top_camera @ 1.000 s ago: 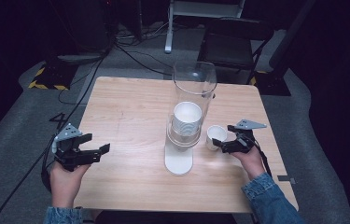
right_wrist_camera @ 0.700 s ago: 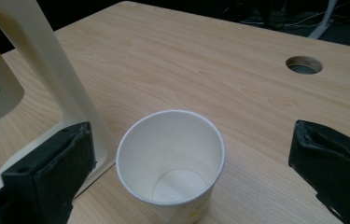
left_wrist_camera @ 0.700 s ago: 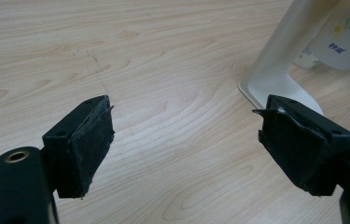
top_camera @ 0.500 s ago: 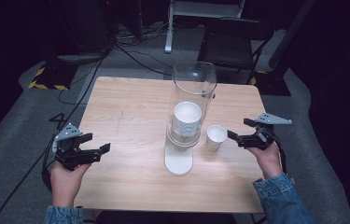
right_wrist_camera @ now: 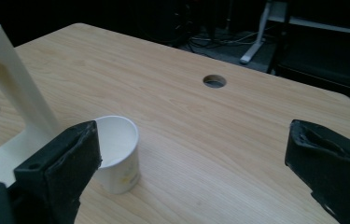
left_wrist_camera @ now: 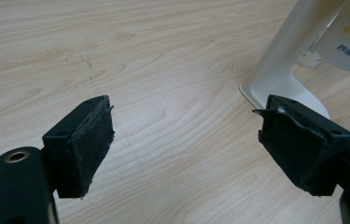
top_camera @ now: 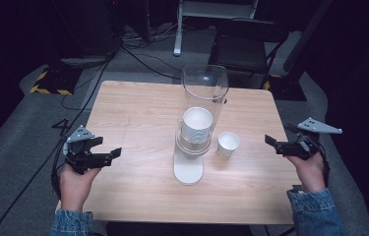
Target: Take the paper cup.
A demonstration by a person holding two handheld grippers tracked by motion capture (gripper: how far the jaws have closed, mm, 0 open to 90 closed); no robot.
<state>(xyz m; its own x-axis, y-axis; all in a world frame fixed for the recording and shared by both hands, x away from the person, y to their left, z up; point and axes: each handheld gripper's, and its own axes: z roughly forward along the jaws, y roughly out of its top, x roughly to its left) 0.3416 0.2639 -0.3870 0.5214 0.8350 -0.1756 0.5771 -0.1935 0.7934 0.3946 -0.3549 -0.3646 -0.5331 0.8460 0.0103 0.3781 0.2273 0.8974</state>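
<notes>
Paper cup set down, my right gripper (top_camera: 276,142) clear of it

The paper cup (top_camera: 228,144) stands upright on the table (top_camera: 138,108), right of the dispenser (top_camera: 194,137), toward the right edge; right jaws spread but just narrowing, nothing between; left gripper (top_camera: 110,155) spread, empty. Right gripper view adds the table's cable hole (right_wrist_camera: 214,81). Next, I judge, another cup

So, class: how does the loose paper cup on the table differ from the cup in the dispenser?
The loose paper cup stands alone on the table; the dispenser cup sits inside the clear tube. The loose paper cup looks smaller in the high view; the dispenser cup tops a stack. Both are white, mouths up.
</notes>
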